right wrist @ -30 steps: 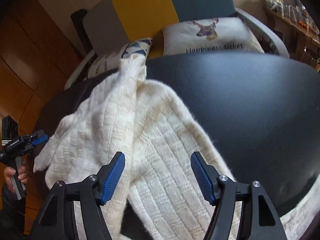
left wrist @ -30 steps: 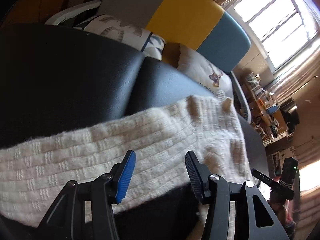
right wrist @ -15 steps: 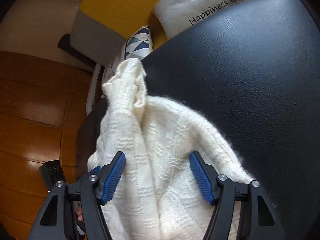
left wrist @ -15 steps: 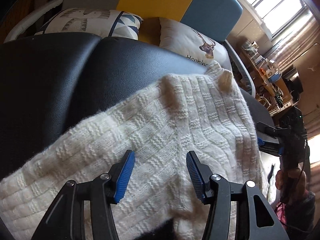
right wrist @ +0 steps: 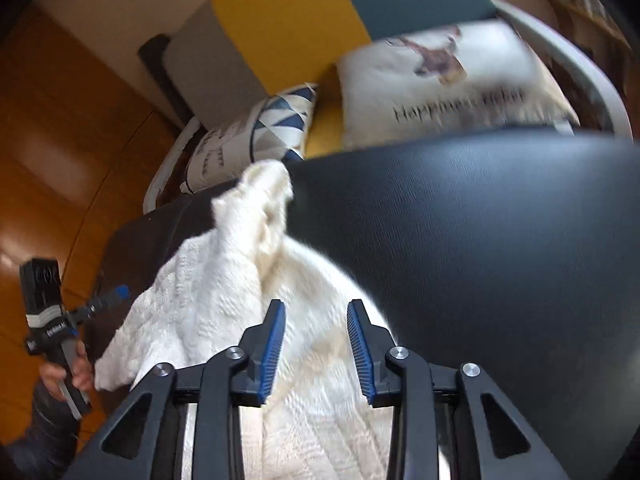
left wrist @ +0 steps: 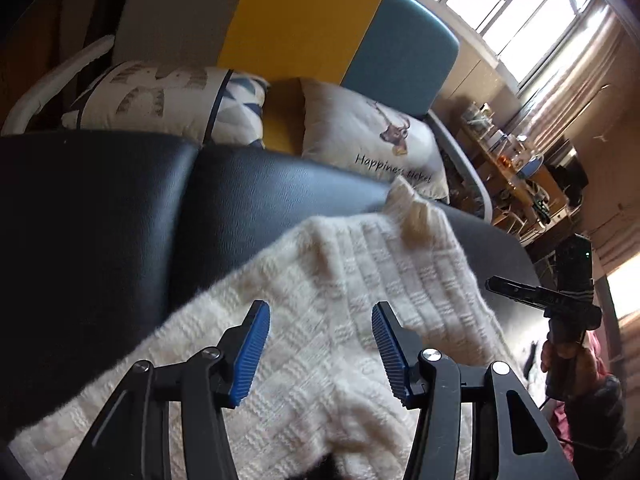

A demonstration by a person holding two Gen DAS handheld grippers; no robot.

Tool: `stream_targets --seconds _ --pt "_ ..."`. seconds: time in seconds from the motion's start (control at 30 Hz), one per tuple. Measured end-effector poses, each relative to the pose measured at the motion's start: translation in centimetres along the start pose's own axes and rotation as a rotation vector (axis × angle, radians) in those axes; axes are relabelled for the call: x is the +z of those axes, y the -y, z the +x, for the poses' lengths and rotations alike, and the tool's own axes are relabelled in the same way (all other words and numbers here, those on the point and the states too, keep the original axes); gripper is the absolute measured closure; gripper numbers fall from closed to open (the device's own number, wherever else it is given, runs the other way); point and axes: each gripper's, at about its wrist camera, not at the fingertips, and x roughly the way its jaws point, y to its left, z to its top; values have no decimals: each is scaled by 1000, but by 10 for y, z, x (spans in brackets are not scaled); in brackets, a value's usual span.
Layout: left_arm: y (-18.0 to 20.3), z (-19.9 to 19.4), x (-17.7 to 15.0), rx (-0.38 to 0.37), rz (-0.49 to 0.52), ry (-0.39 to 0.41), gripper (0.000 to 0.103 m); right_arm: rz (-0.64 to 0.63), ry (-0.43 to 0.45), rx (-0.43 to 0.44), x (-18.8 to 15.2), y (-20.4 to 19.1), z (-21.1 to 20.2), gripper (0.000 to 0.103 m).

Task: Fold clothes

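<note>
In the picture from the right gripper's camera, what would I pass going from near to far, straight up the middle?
Right gripper, its jaws closing over the fabric → cream knitted sweater → black leather surface → triangle-patterned cushion → yellow panel of the chair back.

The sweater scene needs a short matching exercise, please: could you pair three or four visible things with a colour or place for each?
Things:
1. sweater
2. deer cushion
3. triangle cushion
4. chair back

Descriptions:
a. grey, yellow and teal panels
b. cream knit lying on the black padded surface
c. blue and white pattern
d. printed "Happiness ticket"

Pairs: 1-b, 2-d, 3-c, 4-a
</note>
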Motion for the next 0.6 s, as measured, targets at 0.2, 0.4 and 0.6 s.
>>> stream_targets --seconds 0.2,0.4,0.6 --pt "34 28 21 96 160 -13 44 -220 -141 -137 19 -21 40 63" --pt "31 70 15 142 201 -91 44 -403 -232 -341 -2 -32 72 63" --pt "15 78 2 149 185 -98 38 -371 -190 -419 -8 -24 67 44"
